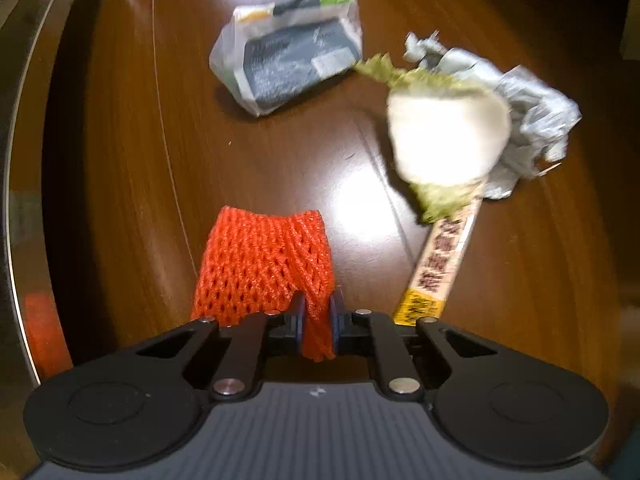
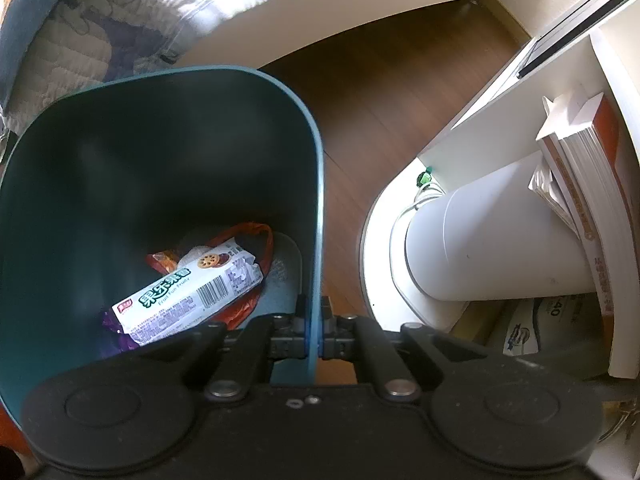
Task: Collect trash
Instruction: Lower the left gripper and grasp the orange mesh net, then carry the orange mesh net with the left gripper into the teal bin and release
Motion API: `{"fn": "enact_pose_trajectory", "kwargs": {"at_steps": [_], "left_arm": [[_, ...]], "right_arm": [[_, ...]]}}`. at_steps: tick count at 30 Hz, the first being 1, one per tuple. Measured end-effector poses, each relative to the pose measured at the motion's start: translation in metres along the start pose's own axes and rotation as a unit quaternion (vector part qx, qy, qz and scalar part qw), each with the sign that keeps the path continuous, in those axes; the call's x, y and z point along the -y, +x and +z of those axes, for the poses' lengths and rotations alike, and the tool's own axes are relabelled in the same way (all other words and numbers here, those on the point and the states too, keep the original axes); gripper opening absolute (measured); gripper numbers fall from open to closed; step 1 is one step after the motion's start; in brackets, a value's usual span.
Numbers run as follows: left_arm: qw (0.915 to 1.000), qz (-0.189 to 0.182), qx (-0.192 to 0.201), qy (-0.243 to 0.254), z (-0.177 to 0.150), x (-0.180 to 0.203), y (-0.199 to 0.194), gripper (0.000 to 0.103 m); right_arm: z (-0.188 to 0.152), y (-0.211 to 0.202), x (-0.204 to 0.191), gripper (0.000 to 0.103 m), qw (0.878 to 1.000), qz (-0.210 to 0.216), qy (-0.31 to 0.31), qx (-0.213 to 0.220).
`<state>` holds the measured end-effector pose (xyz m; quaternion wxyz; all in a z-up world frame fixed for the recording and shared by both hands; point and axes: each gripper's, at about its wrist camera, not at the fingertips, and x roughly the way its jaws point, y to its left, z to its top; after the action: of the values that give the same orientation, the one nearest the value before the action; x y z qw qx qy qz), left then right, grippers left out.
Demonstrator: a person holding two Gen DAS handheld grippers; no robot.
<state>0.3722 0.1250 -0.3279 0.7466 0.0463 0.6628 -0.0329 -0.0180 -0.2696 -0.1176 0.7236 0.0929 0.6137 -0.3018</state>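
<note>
My left gripper (image 1: 318, 320) points down at wooden floor (image 1: 280, 168), jaws pinching edge of orange foam net (image 1: 264, 264); rest of net lies on floor. Beyond it: clear plastic package (image 1: 288, 52), white wrapper with green edges (image 1: 444, 136), crumpled grey paper (image 1: 532, 112), long printed wrapper (image 1: 436, 272), all on floor, well apart from net. My right gripper (image 2: 315, 332) clamps wall of teal bin (image 2: 120, 140). Inside bin: biscuit pack (image 2: 188, 292) on orange bag (image 2: 256, 236).
</note>
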Motion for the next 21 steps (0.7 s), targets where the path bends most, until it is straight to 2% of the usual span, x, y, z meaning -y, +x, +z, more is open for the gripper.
{"fn": "enact_pose_trajectory", "kwargs": {"at_steps": [2,6,10,13,16,21], "left_arm": [[0.9999,-0.014,0.006,0.006,-0.002,0.004,-0.015,0.011],[0.9970,-0.037,0.039,0.056,0.000,0.037,-0.056,0.011],[0.9886,-0.094,0.067,0.096,0.008,0.070,-0.107,0.011],[0.9745,-0.138,0.109,0.140,0.000,0.098,-0.153,0.011],[0.9593,-0.176,0.128,0.179,-0.010,0.127,-0.190,0.011],[0.9234,-0.232,0.152,0.265,-0.037,0.183,-0.241,0.011]], "right_arm": [[0.001,0.000,0.000,0.003,1.000,0.002,0.000,0.003],[0.000,-0.001,0.001,0.002,1.000,0.005,-0.003,0.007],[0.001,-0.001,0.003,0.002,1.000,0.007,-0.001,0.012],[0.001,0.000,0.004,0.002,1.000,0.008,0.001,0.015],[0.002,-0.001,0.004,0.002,1.000,0.009,0.002,0.018],[0.004,-0.003,0.002,0.002,0.999,0.012,0.000,0.029]]}}
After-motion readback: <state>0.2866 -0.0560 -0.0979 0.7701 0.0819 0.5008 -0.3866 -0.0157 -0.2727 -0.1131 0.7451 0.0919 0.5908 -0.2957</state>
